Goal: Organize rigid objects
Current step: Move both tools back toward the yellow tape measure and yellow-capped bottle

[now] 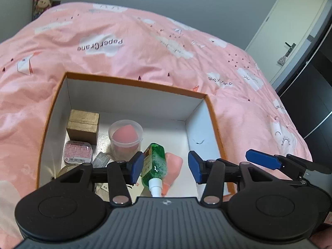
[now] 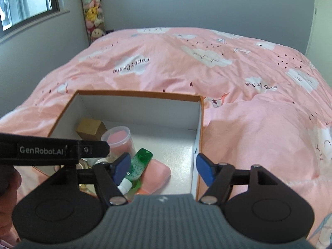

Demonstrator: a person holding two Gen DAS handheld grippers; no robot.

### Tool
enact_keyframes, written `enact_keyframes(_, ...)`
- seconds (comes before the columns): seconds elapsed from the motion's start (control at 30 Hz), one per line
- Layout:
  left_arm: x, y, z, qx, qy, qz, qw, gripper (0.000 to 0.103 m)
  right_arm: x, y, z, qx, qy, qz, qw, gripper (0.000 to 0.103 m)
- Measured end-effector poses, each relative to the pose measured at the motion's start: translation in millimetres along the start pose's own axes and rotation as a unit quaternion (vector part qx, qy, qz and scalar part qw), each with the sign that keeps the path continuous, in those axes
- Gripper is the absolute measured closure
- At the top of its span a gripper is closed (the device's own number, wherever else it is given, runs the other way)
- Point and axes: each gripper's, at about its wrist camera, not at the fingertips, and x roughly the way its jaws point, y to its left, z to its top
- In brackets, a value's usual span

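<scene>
- Orange-rimmed box point(image 1: 132, 83) with white inner walls sits on the pink duvet point(image 1: 145, 41); both grippers hover over its near edge.
- Left gripper point(image 1: 166, 167): jaws spread wide, blue pads well apart, nothing gripped. Its left pad overlaps the green bottle in view; contact can't be confirmed.
- Right gripper point(image 2: 164, 168): jaws also wide, nothing between the pads. In the left wrist view only one of its blue fingers point(image 1: 262, 158) shows at the right, above the box's right wall.
- Green bottle point(image 1: 154, 166) lies on its side on the box floor, white cap pointing toward the cameras, resting against a pink soap-like block point(image 1: 173, 166). Right wrist view shows the same pair: green bottle point(image 2: 138, 166), pink block point(image 2: 155, 175) just right of it and touching.
- Clear plastic cup point(image 1: 125, 139) holding a pink sponge stands upright mid-box, behind the bottle.
- Brown cardboard cube point(image 1: 83, 126) sits in the far-left corner area, beside the cup.
- Pink labelled tin point(image 1: 77, 152) lies flat in front of the cube, against the left wall.
- More small items near the left front corner, mostly hidden by the left gripper; can't identify them.
- Right half of the box floor is bare white.
- Plush toys point(image 2: 93, 14) hang on the wall beyond the bed; white door point(image 1: 290, 25) far right.
</scene>
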Motion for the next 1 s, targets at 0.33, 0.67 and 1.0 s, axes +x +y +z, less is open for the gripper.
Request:
enact_keyframes(0.33,-23,-28,-24,0.069,0.0,0.006,0.9976,0.043,-39,-12,-30,0.027,-0.012,0.0,1.0,0.033)
enact_keyframes(0.67,-1,-51,-65,0.144,0.079,-0.035,0.9857,0.043,-34,-39,-79,0.073,0.049,-0.032,0.996,0.033)
enact_keyframes(1.0,65,-36,-97,0.12,0.196,-0.06,0.9713,0.043,3,-61,-115,0.138,0.137,-0.023,0.981,0.042)
